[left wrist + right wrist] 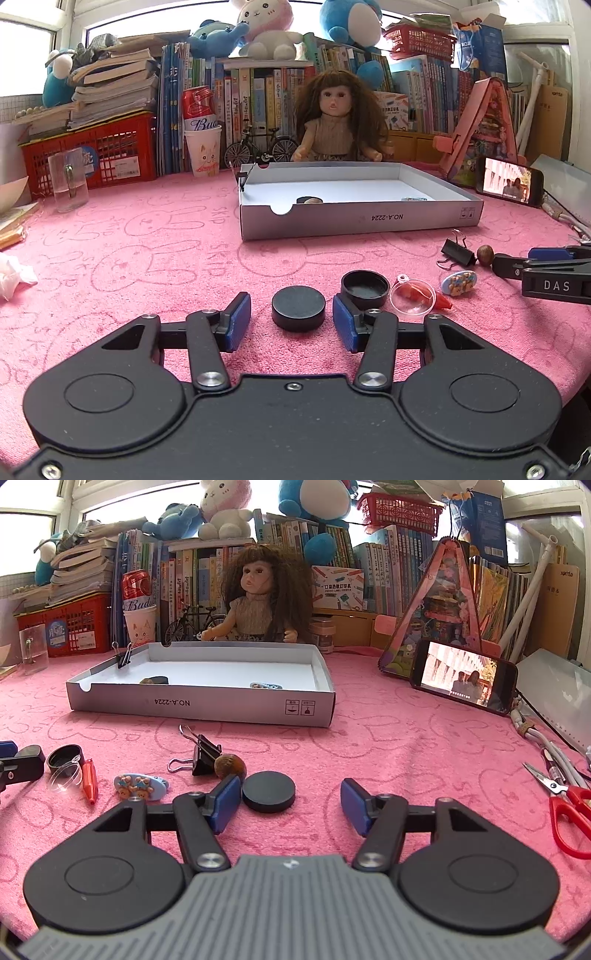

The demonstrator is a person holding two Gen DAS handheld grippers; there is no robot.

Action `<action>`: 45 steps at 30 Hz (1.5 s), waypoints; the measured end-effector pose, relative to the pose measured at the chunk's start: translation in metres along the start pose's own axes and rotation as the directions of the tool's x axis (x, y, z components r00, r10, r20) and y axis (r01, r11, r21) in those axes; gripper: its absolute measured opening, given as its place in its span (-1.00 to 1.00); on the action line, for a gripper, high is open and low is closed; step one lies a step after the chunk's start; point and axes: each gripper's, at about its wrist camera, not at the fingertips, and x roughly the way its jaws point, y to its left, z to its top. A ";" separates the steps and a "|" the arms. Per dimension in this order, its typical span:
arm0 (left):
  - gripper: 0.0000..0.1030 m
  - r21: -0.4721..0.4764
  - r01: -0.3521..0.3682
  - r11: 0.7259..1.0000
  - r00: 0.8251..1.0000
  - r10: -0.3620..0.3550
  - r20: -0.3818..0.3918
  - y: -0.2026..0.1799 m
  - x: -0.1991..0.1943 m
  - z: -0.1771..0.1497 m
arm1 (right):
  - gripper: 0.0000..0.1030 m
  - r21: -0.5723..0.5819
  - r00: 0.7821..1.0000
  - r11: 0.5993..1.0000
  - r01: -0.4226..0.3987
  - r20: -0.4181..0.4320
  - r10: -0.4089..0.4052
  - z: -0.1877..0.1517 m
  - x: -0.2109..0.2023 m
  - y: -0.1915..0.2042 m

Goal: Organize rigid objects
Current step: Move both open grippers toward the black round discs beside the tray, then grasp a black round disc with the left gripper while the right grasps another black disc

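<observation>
Pink towelling (147, 258) printed with rabbits is covering the counter in the left wrist view, and the left claw (291, 321) is sitting low over it with its blue pads (236, 321) standing either side of a closed black round tin (298, 308); narrow gaps are showing on both sides, so the claw is released and not gripping it. Just beyond the right pad an open black cap (365, 288) is lying, with a clear plastic dome (413, 297), a blue bear clip (458, 283), a black binder clip (458, 252) and a brown nut (485, 254) trailing off to the right, where the right claw's tip is poking in. Farther back a grey cardboard tray (358, 219) is holding a few small items, with a doll (334, 122) sitting behind it and a phone (509, 182) playing video to its right. Turning to the right wrist view, the right claw (291, 805) is spread wide and gripping nothing; a flat black disc (269, 791) is lying between its pads, touching or almost touching the left pad (223, 803) and well clear of the right one. The nut (229, 766), binder clip (203, 755) and bear clip (138, 785) are lying just left of it, the tray (199, 705) is resting behind, and red scissors (565, 808) are lying at the far right.
</observation>
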 end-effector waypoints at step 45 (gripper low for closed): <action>-0.42 -0.097 0.021 0.995 0.999 -0.016 0.050 0.003 0.023 0.078 | -0.30 0.092 0.997 0.994 -0.067 0.053 0.063 0.050 0.016 -0.007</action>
